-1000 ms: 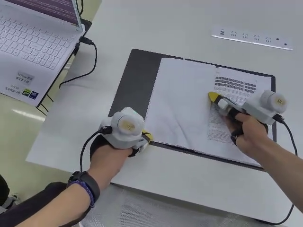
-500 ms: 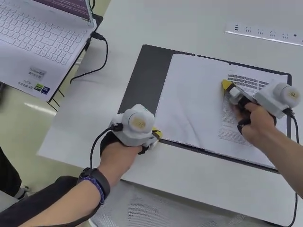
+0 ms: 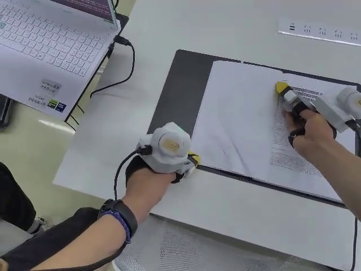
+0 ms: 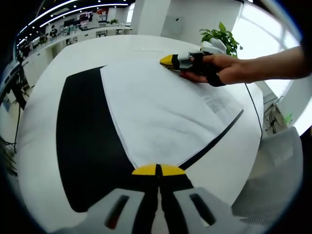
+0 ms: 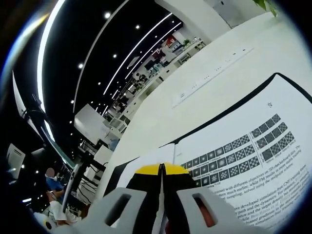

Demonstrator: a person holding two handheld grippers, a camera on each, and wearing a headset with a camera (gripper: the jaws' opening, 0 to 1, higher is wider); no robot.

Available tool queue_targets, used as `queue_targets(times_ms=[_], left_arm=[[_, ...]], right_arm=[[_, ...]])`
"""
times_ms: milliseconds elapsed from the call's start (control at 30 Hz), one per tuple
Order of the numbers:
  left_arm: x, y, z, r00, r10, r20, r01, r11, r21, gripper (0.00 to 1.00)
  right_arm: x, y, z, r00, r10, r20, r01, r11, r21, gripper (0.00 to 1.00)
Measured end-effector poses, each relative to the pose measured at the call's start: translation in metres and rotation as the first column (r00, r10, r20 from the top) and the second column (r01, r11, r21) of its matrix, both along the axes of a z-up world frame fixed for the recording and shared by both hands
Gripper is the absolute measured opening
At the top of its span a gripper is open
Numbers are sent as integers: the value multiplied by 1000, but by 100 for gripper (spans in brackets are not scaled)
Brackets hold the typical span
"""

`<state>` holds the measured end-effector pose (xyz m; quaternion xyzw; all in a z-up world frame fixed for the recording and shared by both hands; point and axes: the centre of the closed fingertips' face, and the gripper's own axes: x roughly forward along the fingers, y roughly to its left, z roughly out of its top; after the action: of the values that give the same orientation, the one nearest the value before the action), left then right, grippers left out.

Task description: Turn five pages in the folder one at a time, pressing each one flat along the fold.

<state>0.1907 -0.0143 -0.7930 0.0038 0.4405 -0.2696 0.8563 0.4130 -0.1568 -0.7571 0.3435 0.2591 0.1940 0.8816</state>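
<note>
Right gripper (image 3: pixel 282 88): jaws clenched, nothing between them. Its tips bear on the fold at the far end of the folder (image 3: pixel 175 96), apparently to crease the turned page (image 3: pixel 237 121) flat. That page lies between the two grippers.

Left gripper (image 3: pixel 193 160): jaws clenched and empty. Its tips sit at the page's near edge, probably to steady it.

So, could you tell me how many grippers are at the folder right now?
2. The left gripper is at the near edge of the folder, jaws shut; the right gripper rests by the fold, near the top.
</note>
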Motion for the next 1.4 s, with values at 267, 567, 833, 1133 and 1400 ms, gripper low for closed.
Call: queue_targets(times_ms=[267,567,833,1133,1400], left_arm=[[0,-1,0,1000,2,2,-2,1000,4,0],[0,-1,0,1000,4,-10,-4,1000,-2,0],[-1,-1,0,1000,2,-9,-2,1000,3,0],[-1,-1,1,1000,-1,-4,1,1000,7,0],[-1,-1,1,1000,-5,10,5,1000,15,0]], right_arm=[[24,-3,-2,999,-46,-3,46,999,5,0],[50,-7,-10,997,-73,-25,74,997,22,0],[54,-11,-16,998,-65,-10,65,998,25,0],[28,-5,-14,999,9,34,-8,1000,-17,0],[1,3,-5,999,40,34,-40,999,-15,0]])
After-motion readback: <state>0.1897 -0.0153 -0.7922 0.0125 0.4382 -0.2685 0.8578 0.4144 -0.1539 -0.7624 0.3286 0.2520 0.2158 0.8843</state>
